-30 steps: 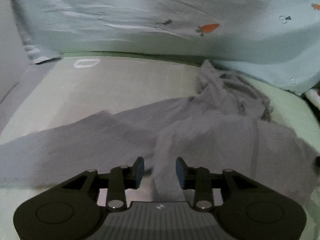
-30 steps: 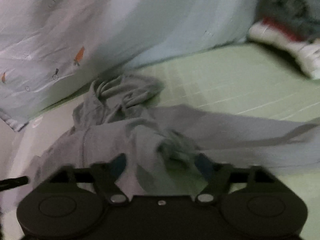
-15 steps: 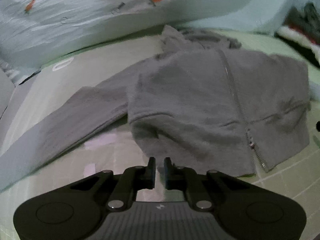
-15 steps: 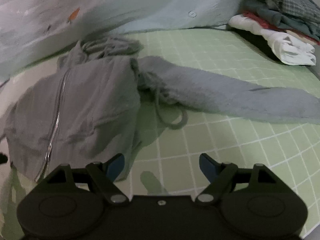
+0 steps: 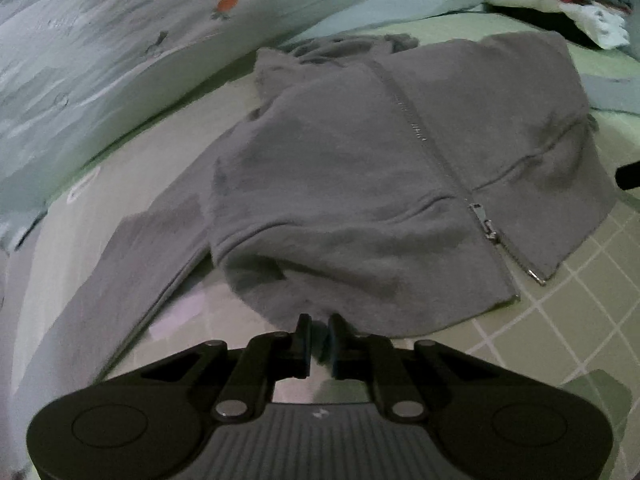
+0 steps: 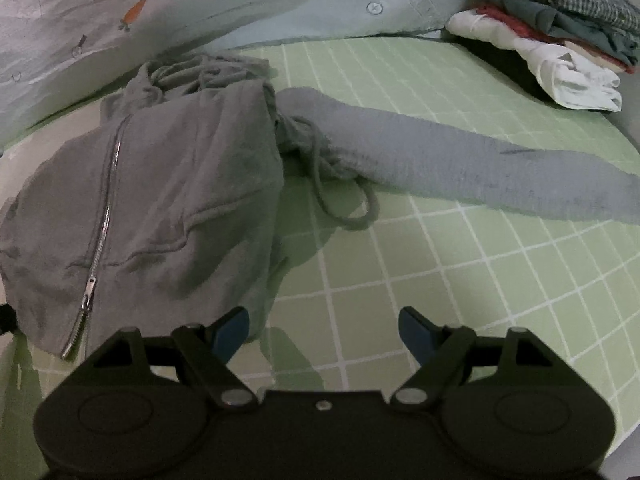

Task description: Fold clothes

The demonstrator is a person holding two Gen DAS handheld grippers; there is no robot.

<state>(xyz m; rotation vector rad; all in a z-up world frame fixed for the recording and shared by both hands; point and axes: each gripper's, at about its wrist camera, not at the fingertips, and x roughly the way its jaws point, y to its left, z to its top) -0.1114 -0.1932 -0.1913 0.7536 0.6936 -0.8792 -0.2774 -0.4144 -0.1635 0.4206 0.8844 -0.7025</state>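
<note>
A grey zip-up hoodie [image 5: 360,184] lies front up on the green checked sheet [image 6: 440,280], its hem towards me. My left gripper [image 5: 319,334] is shut on the bottom hem of the hoodie near its left side. My right gripper [image 6: 324,330] is open and empty, just right of the hoodie's hem corner [image 6: 256,312]. The hoodie also shows in the right wrist view [image 6: 160,184], with its zipper [image 6: 100,220] partly open at the bottom. One sleeve [image 6: 480,156] stretches right; the other sleeve [image 5: 132,256] stretches left. A drawstring [image 6: 344,208] loops on the sheet.
A pale blue duvet with carrot prints [image 5: 140,40] is bunched along the back. A stack of folded clothes [image 6: 560,32] sits at the back right. The hood [image 6: 200,72] is crumpled against the duvet.
My left gripper closed on the hem and both grippers drew back, spreading the hoodie flat. My right gripper stayed open and pulled away from the garment.
</note>
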